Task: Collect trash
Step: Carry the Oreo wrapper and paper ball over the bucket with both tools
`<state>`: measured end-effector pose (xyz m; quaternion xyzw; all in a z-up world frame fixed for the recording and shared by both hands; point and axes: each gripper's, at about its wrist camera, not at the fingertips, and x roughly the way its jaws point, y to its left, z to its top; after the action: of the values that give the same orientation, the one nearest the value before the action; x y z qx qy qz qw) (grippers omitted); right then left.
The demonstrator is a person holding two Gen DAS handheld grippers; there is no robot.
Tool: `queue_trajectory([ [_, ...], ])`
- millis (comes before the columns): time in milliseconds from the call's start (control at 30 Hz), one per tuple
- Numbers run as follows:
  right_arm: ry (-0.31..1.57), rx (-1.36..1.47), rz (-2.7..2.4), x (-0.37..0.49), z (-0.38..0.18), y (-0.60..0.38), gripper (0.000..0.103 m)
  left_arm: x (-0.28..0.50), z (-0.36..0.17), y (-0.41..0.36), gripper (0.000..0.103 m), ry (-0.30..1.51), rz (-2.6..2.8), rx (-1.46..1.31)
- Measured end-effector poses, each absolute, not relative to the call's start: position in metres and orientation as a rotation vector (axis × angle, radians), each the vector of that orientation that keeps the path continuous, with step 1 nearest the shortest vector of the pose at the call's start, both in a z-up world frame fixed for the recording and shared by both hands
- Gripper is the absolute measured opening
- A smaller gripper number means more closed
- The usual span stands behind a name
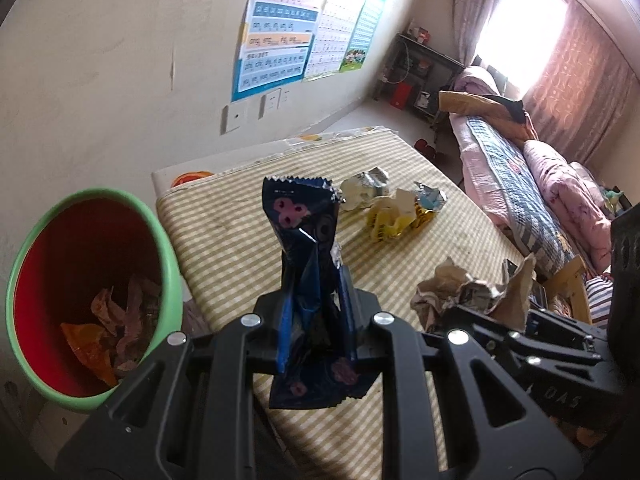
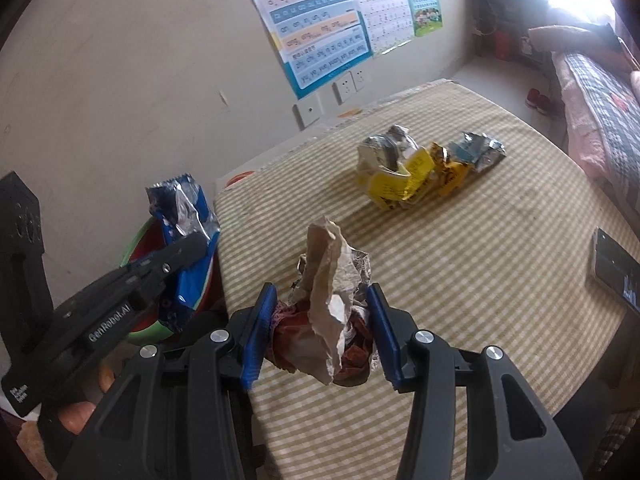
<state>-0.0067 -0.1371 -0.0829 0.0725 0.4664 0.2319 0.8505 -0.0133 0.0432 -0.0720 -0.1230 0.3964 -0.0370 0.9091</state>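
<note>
My left gripper (image 1: 316, 300) is shut on a dark blue snack wrapper (image 1: 304, 240) and holds it upright over the table's left edge, just right of a red bin with a green rim (image 1: 168, 256) that holds crumpled wrappers. The same wrapper (image 2: 184, 216) and left gripper (image 2: 176, 256) show in the right wrist view above the bin (image 2: 200, 296). My right gripper (image 2: 320, 332) is closed around a crumpled brown paper wad (image 2: 328, 300), also seen in the left wrist view (image 1: 472, 296). Crumpled yellow and silver wrappers (image 2: 420, 168) lie farther back on the table.
The table has a yellow striped cloth (image 2: 480, 264). A dark phone-like object (image 2: 616, 276) lies at its right edge. A wall with posters (image 1: 288, 28) and sockets is behind. A bed (image 1: 540, 176) with bedding stands to the right.
</note>
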Motion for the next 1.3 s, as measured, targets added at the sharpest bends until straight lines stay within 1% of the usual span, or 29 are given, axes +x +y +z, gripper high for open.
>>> queue_trajectory([
  [633,0.996,0.093,0.546,-0.006,-0.085,-0.105,0.046,-0.019,-0.078,0.066,0.02,0.822,-0.049,-0.299],
  [1300,1.016,0.012,0.668,-0.001,-0.092,-0.04,0.046,-0.036,-0.085,0.121,0.02,0.8,0.074,-0.372],
])
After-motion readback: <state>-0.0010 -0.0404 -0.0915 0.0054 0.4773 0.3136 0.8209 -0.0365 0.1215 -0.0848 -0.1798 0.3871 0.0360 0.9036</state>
